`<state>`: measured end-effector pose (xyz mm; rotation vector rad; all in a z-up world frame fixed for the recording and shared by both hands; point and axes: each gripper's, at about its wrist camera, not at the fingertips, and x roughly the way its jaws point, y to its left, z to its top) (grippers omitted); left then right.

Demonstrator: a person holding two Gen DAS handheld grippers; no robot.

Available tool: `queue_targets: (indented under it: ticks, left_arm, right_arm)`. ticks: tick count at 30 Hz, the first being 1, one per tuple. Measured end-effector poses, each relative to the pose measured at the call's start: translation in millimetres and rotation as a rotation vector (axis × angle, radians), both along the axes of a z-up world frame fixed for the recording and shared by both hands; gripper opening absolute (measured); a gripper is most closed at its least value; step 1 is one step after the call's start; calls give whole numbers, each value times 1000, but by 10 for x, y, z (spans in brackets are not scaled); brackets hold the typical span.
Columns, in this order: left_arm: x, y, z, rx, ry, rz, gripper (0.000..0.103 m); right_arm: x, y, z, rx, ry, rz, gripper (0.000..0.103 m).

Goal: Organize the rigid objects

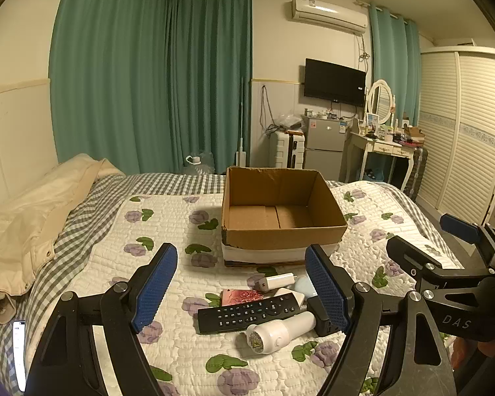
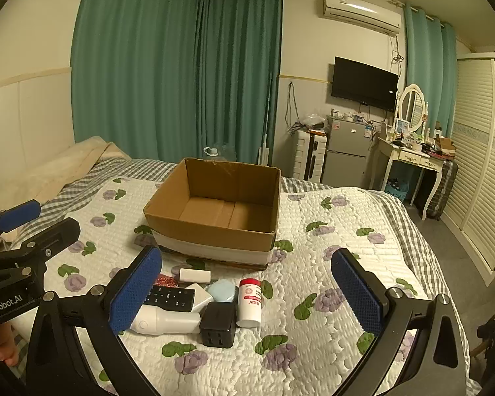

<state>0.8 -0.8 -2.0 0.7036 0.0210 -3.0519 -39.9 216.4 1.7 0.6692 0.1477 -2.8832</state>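
An open cardboard box is seen standing on a quilted, flower-printed bedspread, its inside bare in both views. In front of the box, nearer the cameras, a small cluster of objects is gathered on the quilt. A black remote control is laid across the cluster, and a white cylindrical device is lying on its side against the remote's near edge. A white charger block is placed just behind the remote, towards the box, with a pink patterned card beside it. In the right wrist view a black plug adapter is seen touching the white device, a white bottle with a red cap is set just to its right, and a pale blue oval case is tucked behind the adapter. The left gripper is held over the cluster with its blue-padded fingers spread wide, nothing being gripped. The right gripper is likewise spread wide above the same objects and nothing is clasped by it. A cream jacket is draped at the far left of the bed, and a lit phone is lying at the bed's left edge.
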Motion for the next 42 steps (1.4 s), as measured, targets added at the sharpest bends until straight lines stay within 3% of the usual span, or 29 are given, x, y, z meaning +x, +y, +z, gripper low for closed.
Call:
queue_targets:
  ticks: [33, 42]
  left_arm:
    - [9, -18, -47, -4, -14, 3, 83]
    - [37, -37, 6, 13, -21, -13, 82]
  right_arm:
    - [1, -35, -27, 0, -21, 19, 103]
    - [44, -81, -23, 18, -20, 73, 103]
